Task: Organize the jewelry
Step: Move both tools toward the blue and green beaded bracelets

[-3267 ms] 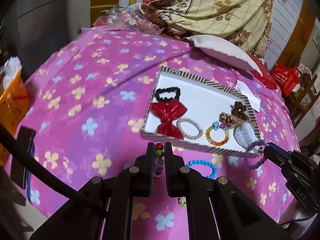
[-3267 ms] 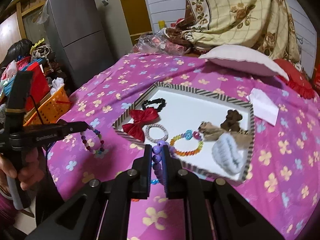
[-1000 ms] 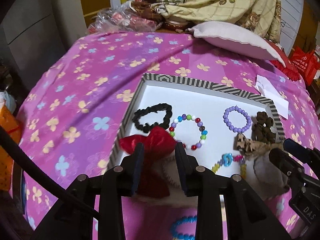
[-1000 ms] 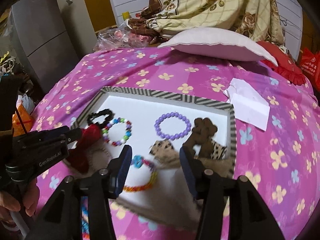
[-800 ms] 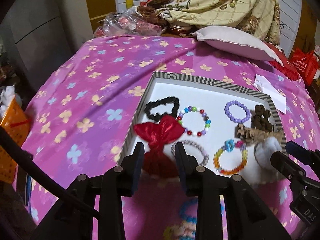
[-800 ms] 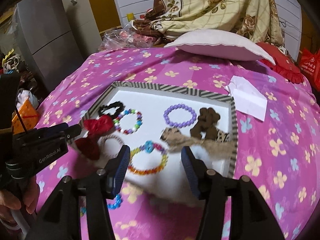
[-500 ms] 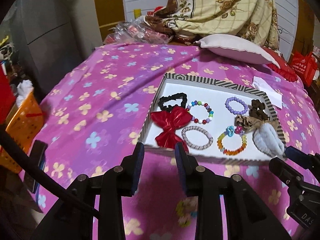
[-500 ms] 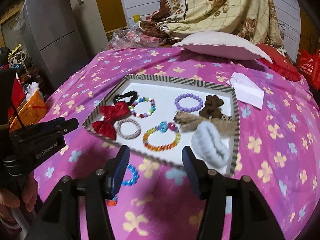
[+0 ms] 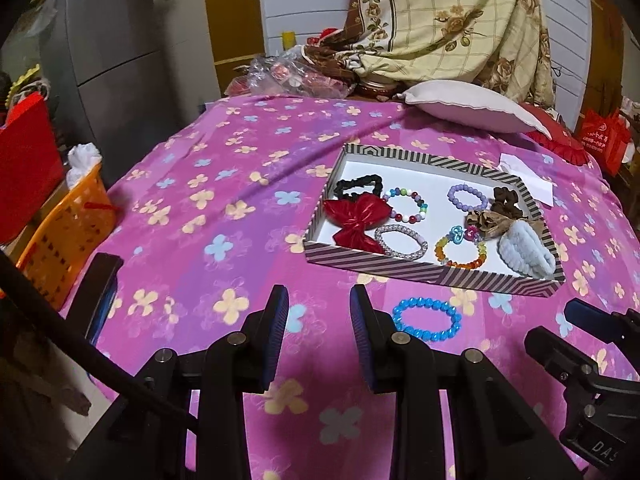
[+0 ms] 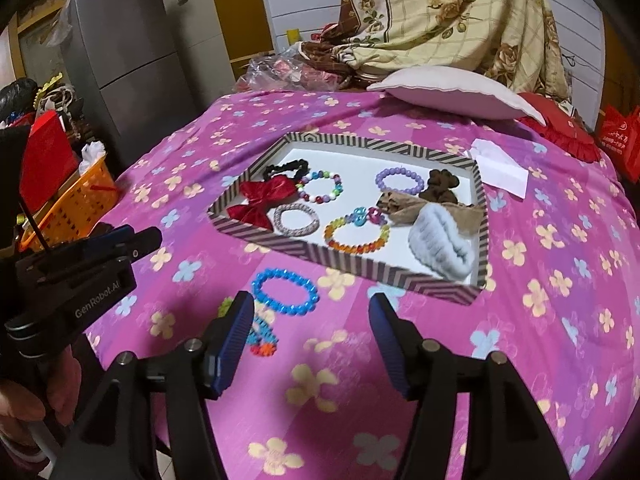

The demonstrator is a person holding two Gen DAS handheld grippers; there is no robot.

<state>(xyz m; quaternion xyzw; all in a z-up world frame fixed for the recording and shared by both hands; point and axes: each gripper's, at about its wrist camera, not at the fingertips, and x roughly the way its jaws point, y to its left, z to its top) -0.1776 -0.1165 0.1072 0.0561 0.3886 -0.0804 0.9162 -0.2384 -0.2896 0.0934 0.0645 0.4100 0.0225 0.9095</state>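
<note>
1. Jewelry fills a tray (image 10: 256,229) with a striped rim and white floor, resting on a bed under a pink flowered sheet (image 10: 560,280).
2. In the tray: a red bow (image 10: 262,198) at the near left corner with a black scrunchie (image 10: 286,168) touching it behind; a multicolour bead bracelet (image 10: 320,188) just right of the bow; a silver band (image 10: 296,220) in front of that; a rainbow bracelet (image 10: 356,232); a purple bracelet (image 10: 400,180); brown scrunchies (image 10: 440,186); a pale blue scrunchie (image 10: 440,246) at the near right corner.
3. A blue bracelet (image 10: 285,292) lies on the sheet just outside the tray's near rim, with a small beaded piece (image 10: 260,334) beside it, too blurred to identify.
4. The right gripper (image 10: 312,334) hovers over the sheet near the blue bracelet; its jaws have just been opening and stand wide apart with nothing between them.
5. The left gripper (image 9: 318,332) hangs above bare sheet left of the blue bracelet, jaws moderately parted, holding nothing. A hand (image 10: 24,400) grips its handle.
6. A folded white paper (image 10: 500,166) lies on the sheet beside the tray's far right corner.
7. Behind: a pale pillow (image 10: 452,92), a red cushion (image 10: 560,126), a checked floral quilt (image 10: 440,12) and a plastic bag (image 10: 280,70).
8. To the left stand a grey fridge (image 10: 120,52) and an orange basket (image 10: 76,204).
</note>
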